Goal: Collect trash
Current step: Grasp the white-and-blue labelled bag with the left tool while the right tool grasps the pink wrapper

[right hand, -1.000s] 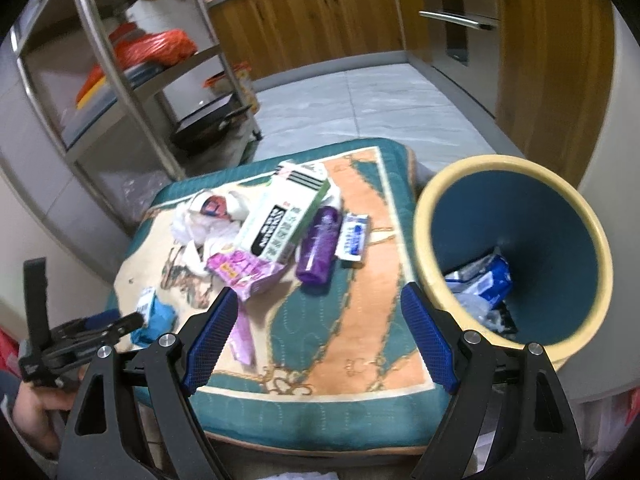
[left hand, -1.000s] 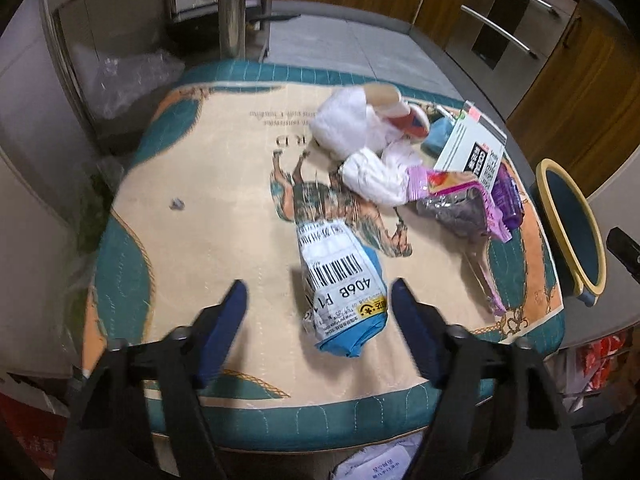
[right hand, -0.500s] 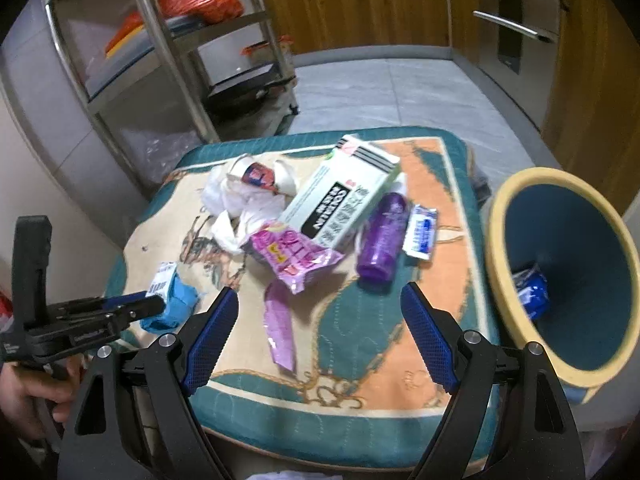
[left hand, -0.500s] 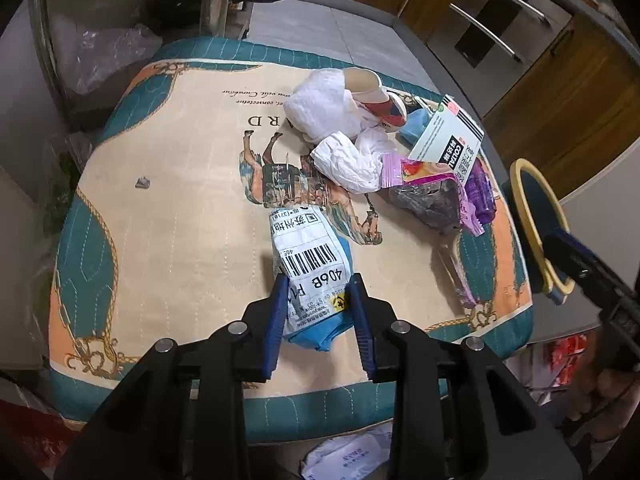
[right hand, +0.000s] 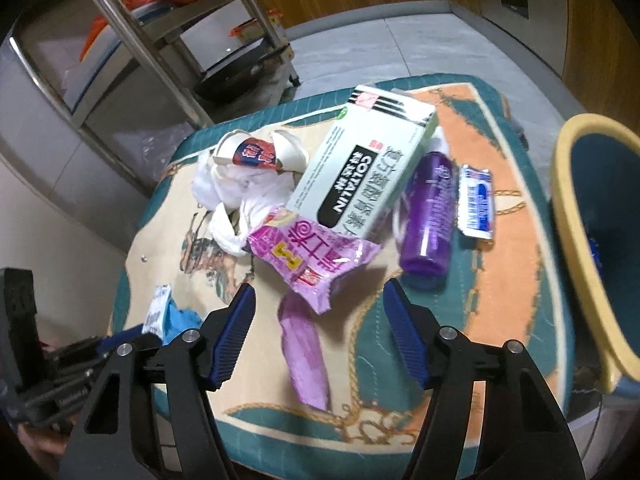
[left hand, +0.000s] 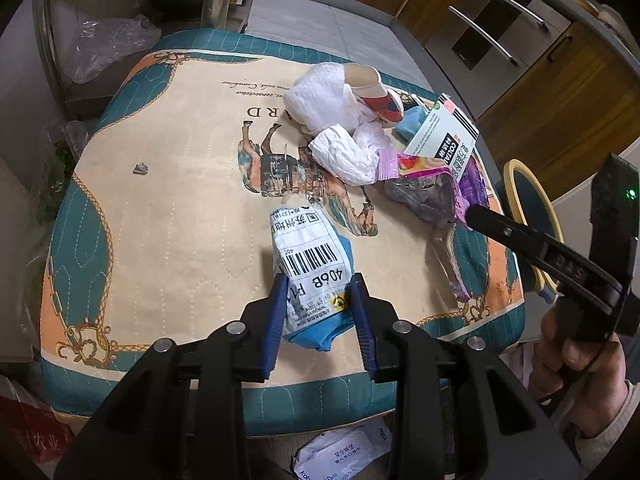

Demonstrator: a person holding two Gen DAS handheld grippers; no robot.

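My left gripper (left hand: 319,292) is shut on a blue mail pouch with a white barcode label (left hand: 310,264) at the near edge of the patterned table mat (left hand: 180,200); the pouch also shows in the right wrist view (right hand: 168,316). My right gripper (right hand: 318,308) is open and empty, just above a torn pink snack wrapper (right hand: 312,252) and a purple strip (right hand: 304,356). Beyond lie crumpled white tissues (right hand: 236,196), a paper cup (right hand: 248,152), a white Coltalin box (right hand: 368,164), a purple bottle (right hand: 430,220) and a small sachet (right hand: 476,200).
A blue bin with a yellow rim (right hand: 592,240) stands to the right of the table. A metal shelf rack (right hand: 152,48) stands behind it and wooden cabinets (left hand: 560,80) at the far right. A white package (left hand: 340,456) lies on the floor below the near edge.
My left gripper closed from wide open onto the blue mail pouch. My right gripper swung left from the bin to over the pink wrapper, its jaws narrowing somewhat.
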